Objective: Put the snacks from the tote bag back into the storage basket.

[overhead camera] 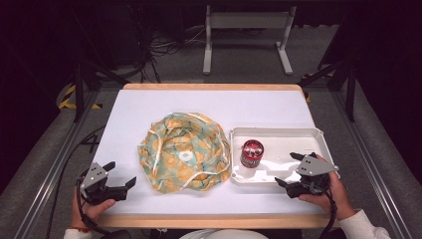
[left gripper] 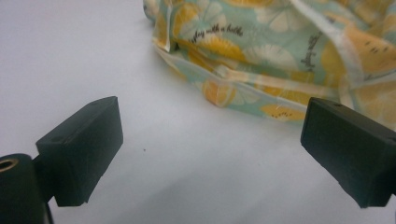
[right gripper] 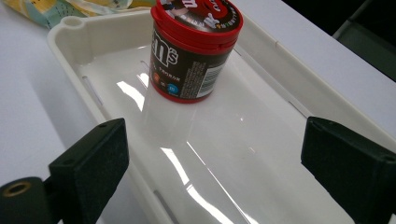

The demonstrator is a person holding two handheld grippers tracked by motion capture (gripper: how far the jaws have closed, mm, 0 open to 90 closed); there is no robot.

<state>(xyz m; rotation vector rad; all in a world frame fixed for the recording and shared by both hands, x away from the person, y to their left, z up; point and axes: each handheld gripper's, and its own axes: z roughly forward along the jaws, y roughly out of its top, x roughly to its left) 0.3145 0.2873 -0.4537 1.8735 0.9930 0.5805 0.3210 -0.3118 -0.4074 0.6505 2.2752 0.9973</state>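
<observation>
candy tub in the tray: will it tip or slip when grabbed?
The candy tub stands upright, short and wide, so it probably won't tip easily. Its glossy round wall may slip or twist between flat pads. On the shiny white tray, a push would likely slide it.

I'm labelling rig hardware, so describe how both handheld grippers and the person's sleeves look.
Each of the two, left gripper and right gripper, has a black body, a grey three-cornered plate on top, and two blocky black jaws. A black cable trails back from each. The right hand shows a white sleeve cuff; a reddish band circles the left wrist.
</observation>
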